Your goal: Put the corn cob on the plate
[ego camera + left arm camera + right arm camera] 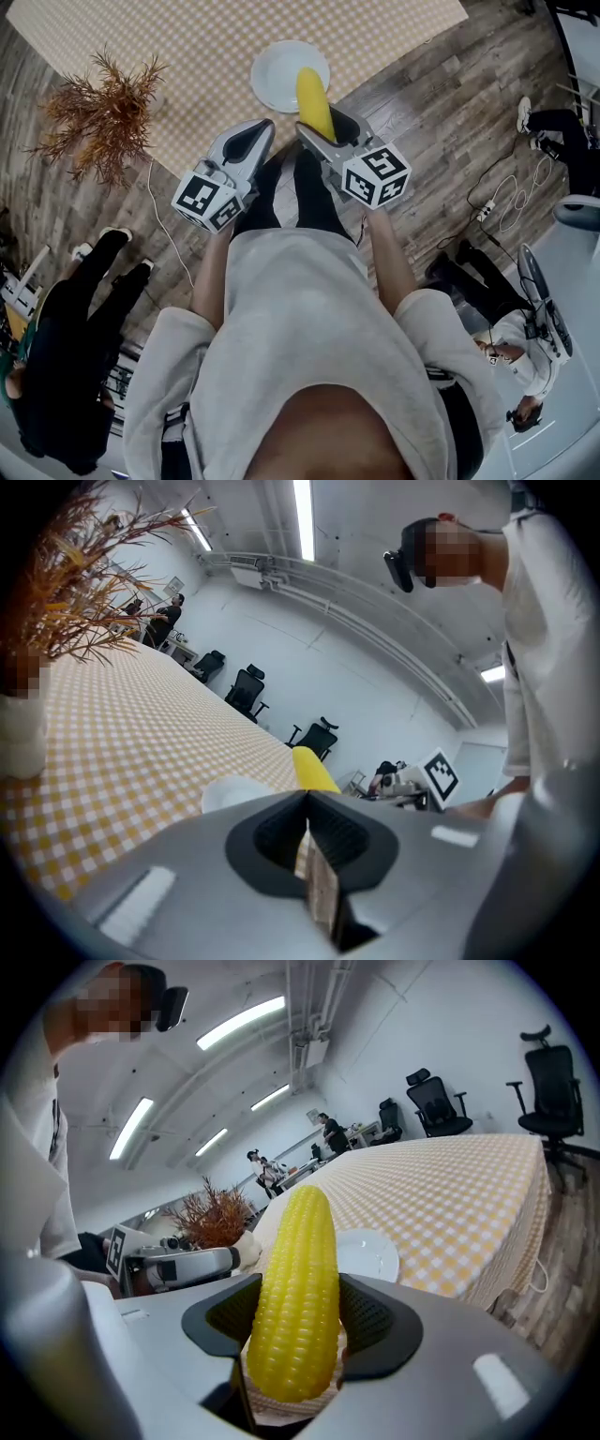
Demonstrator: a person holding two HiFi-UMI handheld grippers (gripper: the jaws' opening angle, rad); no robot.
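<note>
My right gripper [322, 131] has its jaws clamped on the corn cob [294, 1302] — in the head view the cob's far end overlaps the near rim of the white plate [272, 80] on the checked table [187, 47]. My left gripper [255, 141] hangs just beside it, jaws pressed together with nothing between them.

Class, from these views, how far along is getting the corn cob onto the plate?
Done: the right gripper is shut on the yellow corn cob. In hand: it hangs in the air, tip overlapping the round white plate in the head view. Remaining: lowering and releasing it. The left gripper is shut, empty.
</note>
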